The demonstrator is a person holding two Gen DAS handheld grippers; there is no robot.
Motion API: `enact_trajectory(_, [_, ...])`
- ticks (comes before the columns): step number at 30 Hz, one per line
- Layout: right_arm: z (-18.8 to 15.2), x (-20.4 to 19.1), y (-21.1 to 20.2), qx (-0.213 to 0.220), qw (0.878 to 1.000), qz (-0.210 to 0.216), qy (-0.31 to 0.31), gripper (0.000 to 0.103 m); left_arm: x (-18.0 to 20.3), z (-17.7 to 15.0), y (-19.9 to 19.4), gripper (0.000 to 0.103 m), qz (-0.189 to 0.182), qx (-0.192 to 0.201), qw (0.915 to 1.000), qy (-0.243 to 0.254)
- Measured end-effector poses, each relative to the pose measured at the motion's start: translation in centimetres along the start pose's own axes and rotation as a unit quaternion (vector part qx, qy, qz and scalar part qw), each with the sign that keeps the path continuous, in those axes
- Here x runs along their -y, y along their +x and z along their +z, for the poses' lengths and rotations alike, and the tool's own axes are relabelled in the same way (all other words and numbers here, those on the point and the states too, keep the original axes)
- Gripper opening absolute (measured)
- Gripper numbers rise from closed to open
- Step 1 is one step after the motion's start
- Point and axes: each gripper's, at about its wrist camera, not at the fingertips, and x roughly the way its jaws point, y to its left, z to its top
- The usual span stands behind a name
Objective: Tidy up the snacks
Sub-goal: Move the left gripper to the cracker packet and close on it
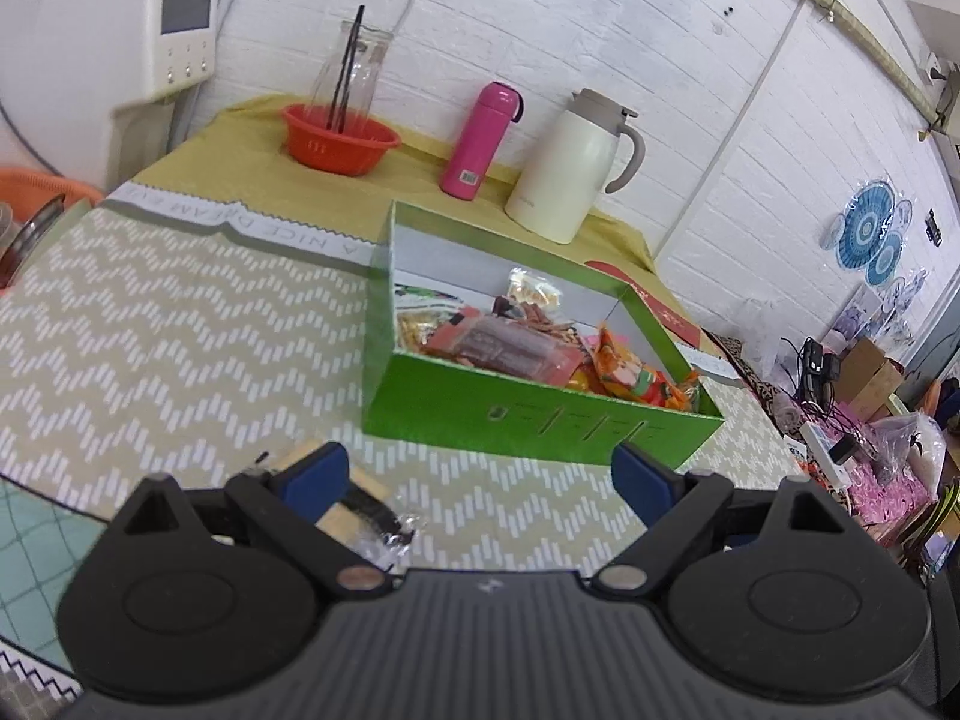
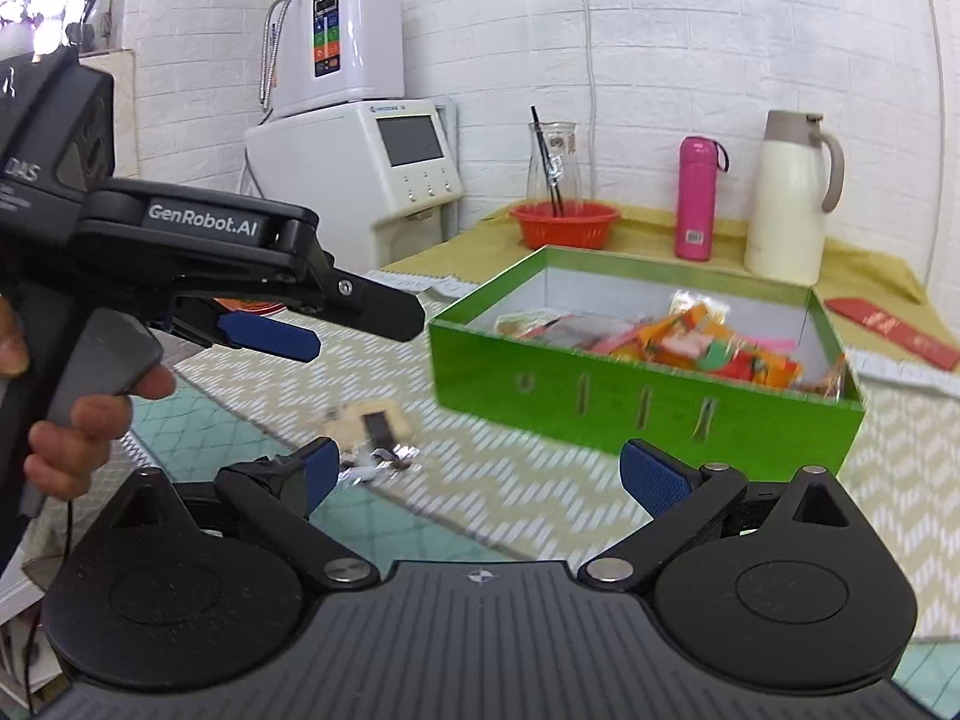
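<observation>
Step in hand, judged: one loose snack packet point(image 1: 360, 507) left to collect, the rest of the snacks point(image 1: 528, 348) already lying in the green box point(image 1: 540, 420). The packet sits on the bench point(image 1: 180, 330) just beside the left claw's point(image 1: 480, 477) left pad, well short of the box and outside it. Left claw is seen spread wide with nothing between the pads; right claw point(image 2: 474, 474) likewise wide and empty. In the right wrist view the left claw point(image 2: 336, 324) is held level above the packet point(image 2: 375, 429), a hand point(image 2: 78, 420) on its trigger. Next move would likely call for one claw to be lowered over the packet, closed lightly, then carried over the box wall. Packet: small, flat, tan face with a dark patch, crinkled clear film at the end, so a slippery, yielding grip is expected. Box: rigid card, glossy green outside, white inside, slotted front. Bench cover: woven-look chevron mat, matte.
</observation>
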Motion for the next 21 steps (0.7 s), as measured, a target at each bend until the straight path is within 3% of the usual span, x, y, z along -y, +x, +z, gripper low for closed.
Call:
enact_trajectory(6, [-1.6, -1.6, 1.6, -0.034, 0.999, 0.011, -0.017, 0.103, -3.1, -1.2, 0.5, 0.089, 0.017, -0.032, 0.9993, -0.008])
enact_trajectory(10, [-1.4, -2.6, 3.8, -0.054, 0.998, 0.030, -0.018, 0.103, -6.0, -0.2, 0.7, 0.089, 0.020, -0.026, 0.9988, -0.036])
enact_trajectory(21, [0.4, -5.7, 10.8, -0.108, 0.992, 0.043, -0.056, 0.103, -9.9, 1.7, 3.6, 0.088, 0.010, -0.058, 0.9977, -0.033])
